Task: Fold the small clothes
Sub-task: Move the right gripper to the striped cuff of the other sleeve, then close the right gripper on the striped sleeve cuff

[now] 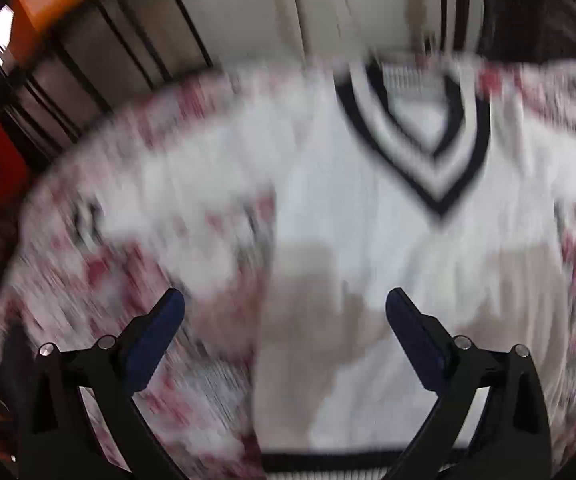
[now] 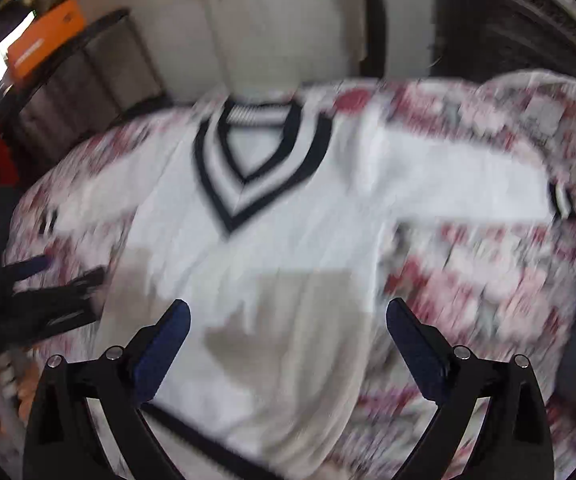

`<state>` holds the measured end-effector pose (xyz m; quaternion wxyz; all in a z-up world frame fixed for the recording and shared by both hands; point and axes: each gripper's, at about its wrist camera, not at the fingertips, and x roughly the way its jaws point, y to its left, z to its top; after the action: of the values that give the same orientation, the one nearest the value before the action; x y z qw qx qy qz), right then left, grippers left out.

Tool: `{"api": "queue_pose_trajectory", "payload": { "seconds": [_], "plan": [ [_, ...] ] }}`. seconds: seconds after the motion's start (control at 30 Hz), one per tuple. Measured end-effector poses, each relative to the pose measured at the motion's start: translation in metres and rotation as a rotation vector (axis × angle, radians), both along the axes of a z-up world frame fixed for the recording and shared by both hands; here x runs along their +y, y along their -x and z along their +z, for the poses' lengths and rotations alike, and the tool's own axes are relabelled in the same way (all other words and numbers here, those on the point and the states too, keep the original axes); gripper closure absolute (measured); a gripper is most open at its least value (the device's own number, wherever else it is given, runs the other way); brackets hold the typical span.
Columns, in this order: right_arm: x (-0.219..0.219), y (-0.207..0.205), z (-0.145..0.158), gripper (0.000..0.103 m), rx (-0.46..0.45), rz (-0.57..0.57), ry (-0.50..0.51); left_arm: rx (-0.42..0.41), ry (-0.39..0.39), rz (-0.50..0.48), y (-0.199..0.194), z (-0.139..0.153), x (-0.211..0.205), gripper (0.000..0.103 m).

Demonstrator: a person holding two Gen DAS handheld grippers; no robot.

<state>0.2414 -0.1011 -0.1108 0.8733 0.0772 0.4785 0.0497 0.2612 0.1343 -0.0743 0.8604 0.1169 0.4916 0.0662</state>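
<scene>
Lying flat and face up on the patterned cover [image 2: 487, 280], the sweater [image 2: 272, 248] is spread ahead of both grippers, V-neck [image 2: 244, 176] at the far end. Left gripper [image 1: 286, 308]: jaws spread, holding nothing, hovering above the lower body near the left side edge; the left sleeve [image 1: 168, 184] lies ahead and to its left. Right gripper [image 2: 288, 320]: jaws spread, holding nothing, above the lower body; the right sleeve [image 2: 467, 184] extends ahead and to its right, cuff [image 2: 561, 200] farthest out. Judged handling: knit is soft, light and limp, will sag and drag. Pinch the cuff or shoulder seam, not mid-panel. Both views are motion-blurred.
</scene>
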Motion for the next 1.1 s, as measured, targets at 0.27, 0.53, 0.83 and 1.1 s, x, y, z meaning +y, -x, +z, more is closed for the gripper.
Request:
{"api": "queue_pose_trajectory", "payload": {
  "seconds": [0.27,0.53,0.83,1.1],
  "plan": [
    [-0.108,-0.005,0.002,0.004,-0.053,-0.246,-0.214,-0.03,0.074,0.063,-0.009,0.004,-0.062,0.005],
    [-0.189,-0.022,-0.051,0.004,-0.039,-0.426,-0.254,0.154,0.13,-0.053,-0.013,-0.079,-0.147,0.005],
    [-0.346,0.012,-0.102,0.013,-0.145,-0.877,-0.48,0.212,0.01,-0.233,0.009,-0.117,-0.192,0.005],
    [-0.393,0.014,-0.12,0.023,-0.233,-0.955,-0.546,0.182,-0.014,-0.219,0.006,-0.118,-0.196,0.005]
  ]
}}
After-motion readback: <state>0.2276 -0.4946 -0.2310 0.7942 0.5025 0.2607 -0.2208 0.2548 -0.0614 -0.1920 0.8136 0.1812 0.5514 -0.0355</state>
